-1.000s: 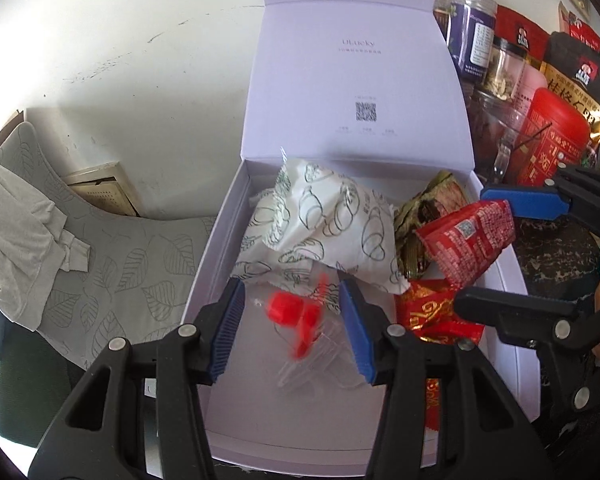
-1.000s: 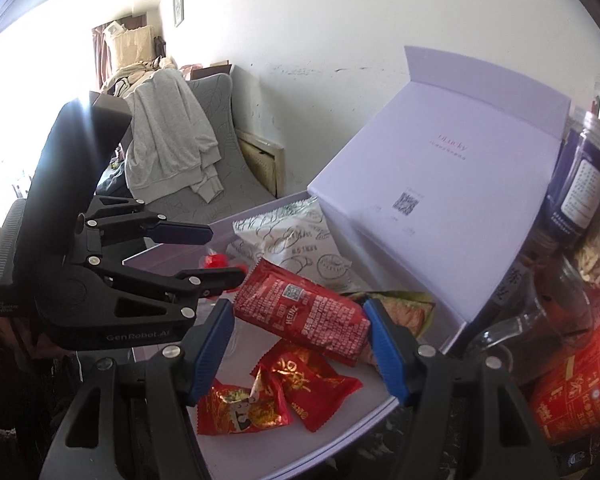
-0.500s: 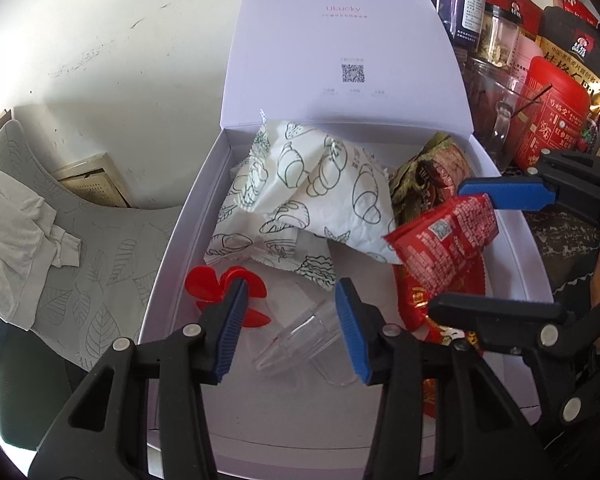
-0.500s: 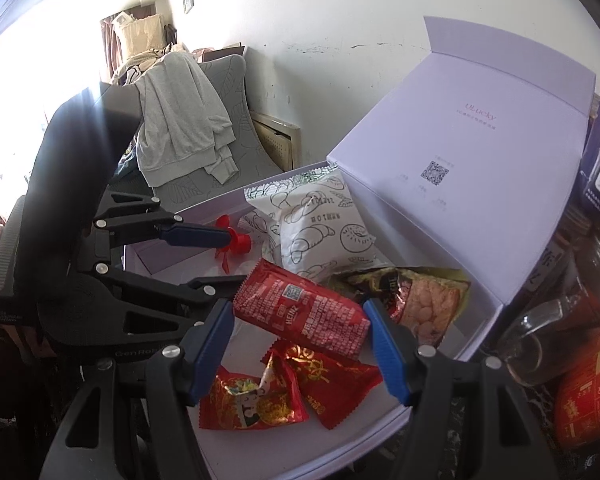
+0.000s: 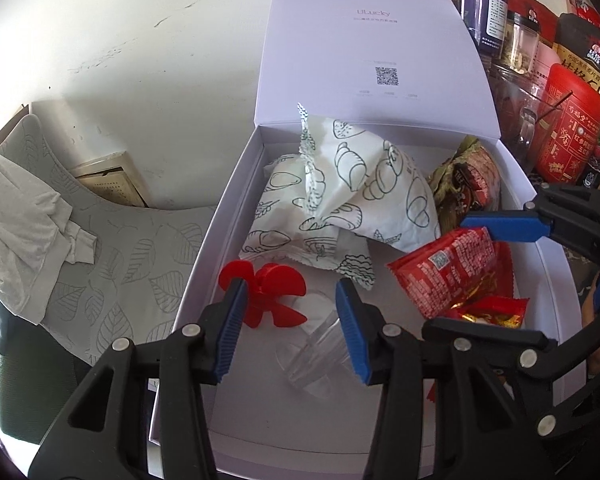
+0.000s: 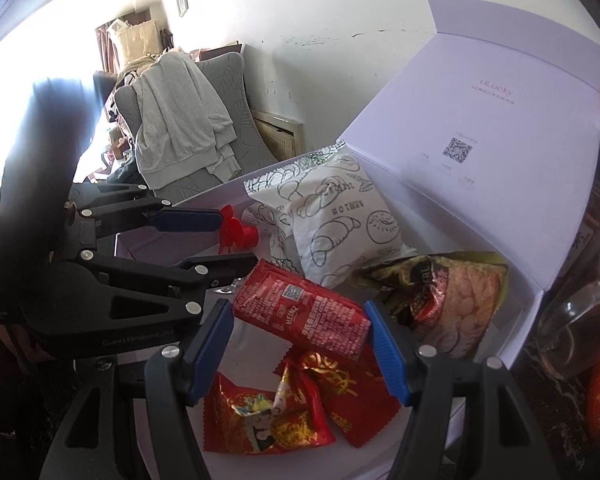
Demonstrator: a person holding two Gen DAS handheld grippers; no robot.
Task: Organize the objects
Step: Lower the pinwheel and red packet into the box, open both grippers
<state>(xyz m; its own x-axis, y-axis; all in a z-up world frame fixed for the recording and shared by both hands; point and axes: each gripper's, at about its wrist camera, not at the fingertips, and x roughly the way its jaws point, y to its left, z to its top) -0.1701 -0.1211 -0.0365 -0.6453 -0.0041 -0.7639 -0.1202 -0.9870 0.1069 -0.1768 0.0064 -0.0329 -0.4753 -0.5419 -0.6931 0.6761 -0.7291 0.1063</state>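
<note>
An open white box (image 5: 220, 216) holds white croissant-print bags (image 5: 360, 184), a brown-green snack pack (image 5: 468, 184) and red candy packets (image 6: 268, 412). A clear plastic toy with a red propeller (image 5: 272, 292) lies on the box floor. My left gripper (image 5: 290, 286) hovers over the toy with its jaws a little apart, and the pads do not press it. My right gripper (image 6: 299, 312) is shut on a red sauce packet (image 6: 300, 332), pads at both ends, above the candy packets. In the left wrist view that packet (image 5: 448, 272) hangs at the box's right side.
The box lid (image 5: 372, 60) stands upright at the back. Jars and a red tin (image 5: 568, 128) crowd the right of the box, with a glass vessel (image 6: 572, 320) close by. A grey chair with a pale garment (image 6: 180, 120) stands to the left, against a white wall.
The propeller toy was a blur between my left jaws and now lies still on the box floor. My left jaws narrowed slightly. My right gripper sank a little with the red packet.
</note>
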